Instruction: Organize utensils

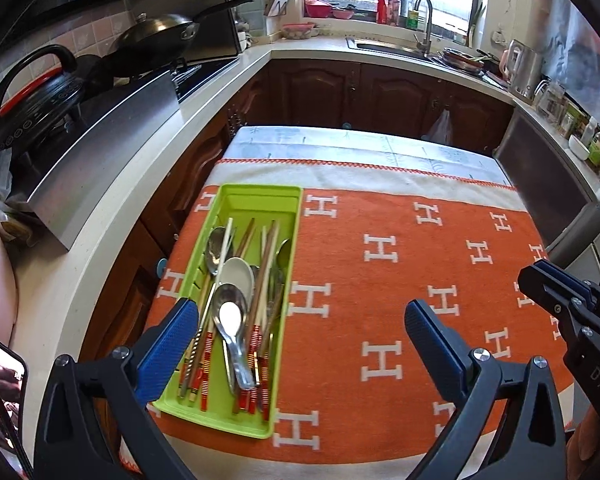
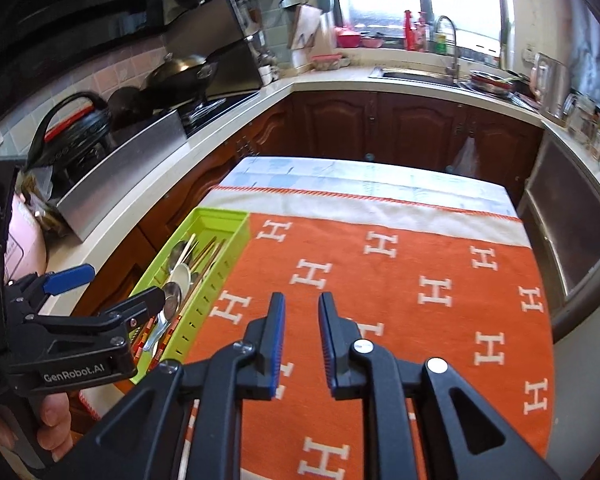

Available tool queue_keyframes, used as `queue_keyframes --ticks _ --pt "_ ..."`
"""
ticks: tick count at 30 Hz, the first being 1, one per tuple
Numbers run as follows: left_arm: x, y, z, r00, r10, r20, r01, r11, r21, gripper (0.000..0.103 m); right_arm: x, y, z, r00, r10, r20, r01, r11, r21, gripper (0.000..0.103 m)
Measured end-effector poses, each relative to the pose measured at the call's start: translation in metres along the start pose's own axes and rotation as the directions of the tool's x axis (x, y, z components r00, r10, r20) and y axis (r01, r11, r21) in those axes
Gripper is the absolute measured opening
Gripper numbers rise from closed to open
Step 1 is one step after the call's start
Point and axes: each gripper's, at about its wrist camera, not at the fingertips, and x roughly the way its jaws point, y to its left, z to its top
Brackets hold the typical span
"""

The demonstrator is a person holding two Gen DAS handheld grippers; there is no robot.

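Utensils (image 1: 236, 300) lie in the green tray (image 1: 260, 192) at 9 o'clock; left gripper (image 1: 300, 332) spread wide, right gripper (image 2: 302, 344) narrowly parted, both empty above the cloth (image 1: 400, 216)

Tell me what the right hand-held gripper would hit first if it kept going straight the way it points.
Probably the orange H-patterned cloth on the table: the right hand-held gripper holds nothing, points down at bare cloth, and nothing lies ahead. The green utensil tray sits off to its left. Depth is uncertain.
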Motion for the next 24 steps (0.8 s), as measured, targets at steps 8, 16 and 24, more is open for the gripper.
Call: queue_keyframes --ticks 8,16,24 --pt "-0.006 -0.025 -0.001 0.999 -0.032 -0.008 0.033 0.999 0.004 0.102 -0.018 -0.020 -0.008 1.000 0.002 0.002 -0.002 0.998 0.063 0.018" --pt "-0.015 -0.034 -0.005 0.999 -0.029 0.027 0.028 1.000 0.005 0.102 -0.026 -0.026 -0.015 1.000 -0.002 0.013 0.000 0.995 0.100 0.019" --pt "-0.017 -0.040 -0.008 0.999 -0.034 0.034 0.034 0.999 0.002 0.102 -0.026 -0.029 -0.019 1.000 0.015 0.000 -0.015 0.993 0.119 0.019"
